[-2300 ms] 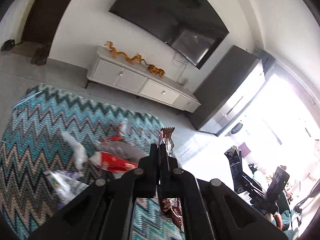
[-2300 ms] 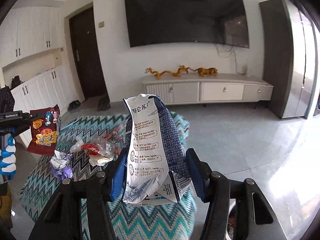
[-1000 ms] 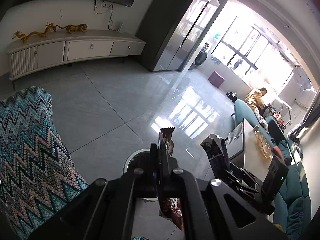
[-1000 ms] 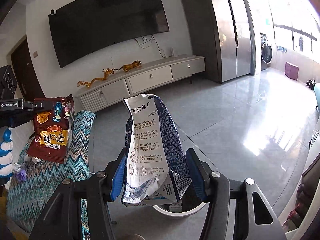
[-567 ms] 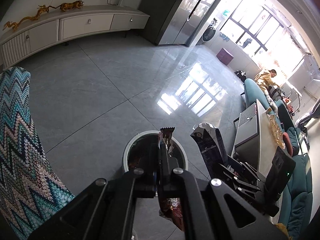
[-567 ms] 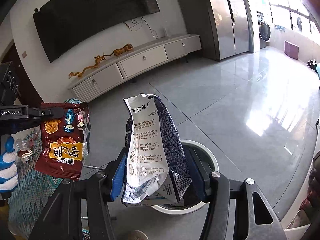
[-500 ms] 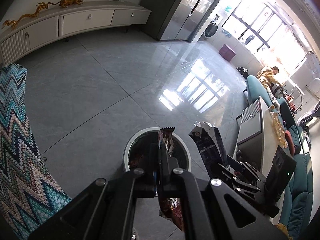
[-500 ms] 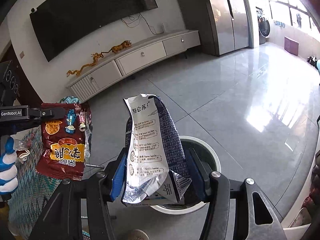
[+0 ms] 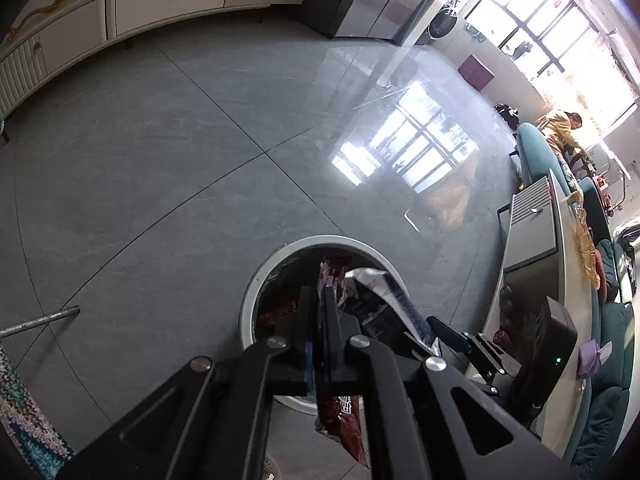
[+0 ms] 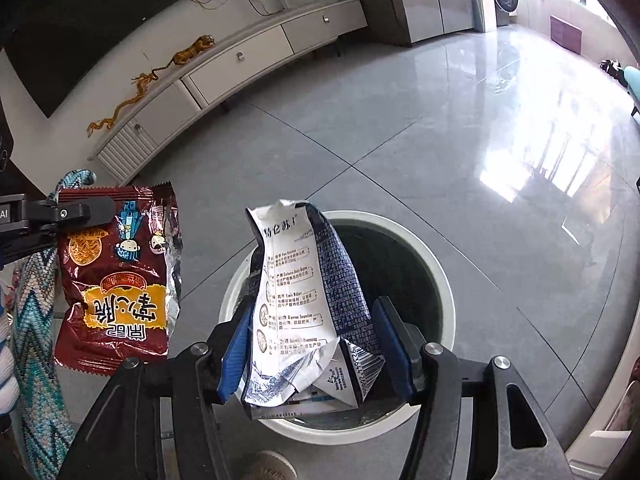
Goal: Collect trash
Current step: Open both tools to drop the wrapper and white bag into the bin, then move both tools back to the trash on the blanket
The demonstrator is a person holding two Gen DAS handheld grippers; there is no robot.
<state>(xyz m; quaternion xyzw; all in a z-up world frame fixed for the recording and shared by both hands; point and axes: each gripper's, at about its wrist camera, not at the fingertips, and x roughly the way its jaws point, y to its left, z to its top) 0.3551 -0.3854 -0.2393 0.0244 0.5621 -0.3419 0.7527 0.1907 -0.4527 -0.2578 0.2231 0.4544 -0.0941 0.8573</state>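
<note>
My left gripper (image 9: 318,300) pinches a dark red snack wrapper (image 9: 340,412) edge-on, and its jaws are just starting to open. In the right wrist view the same red wrapper (image 10: 116,280) hangs from the left gripper (image 10: 92,210) to the left of the bin. My right gripper (image 10: 312,336) grips a crumpled white-and-blue milk carton (image 10: 304,292) between its blue pads, jaws beginning to open. The carton hangs right over the mouth of the round white bin (image 10: 440,276). The left wrist view shows the bin (image 9: 256,280) just ahead of the fingers, holding dark trash, with the carton (image 9: 384,296) above it.
Grey tiled floor surrounds the bin. A zigzag-patterned cloth (image 10: 36,320) and a metal leg (image 9: 40,320) lie at the left. A white TV cabinet (image 10: 240,56) lines the far wall. A low grey cabinet (image 9: 532,236) and teal sofa stand at the right, a person (image 9: 560,128) beyond them.
Both grippers have come down and tipped toward the bin, which looks larger and closer now. The carton now hangs over the bin's mouth. Both items stay between the jaws.
</note>
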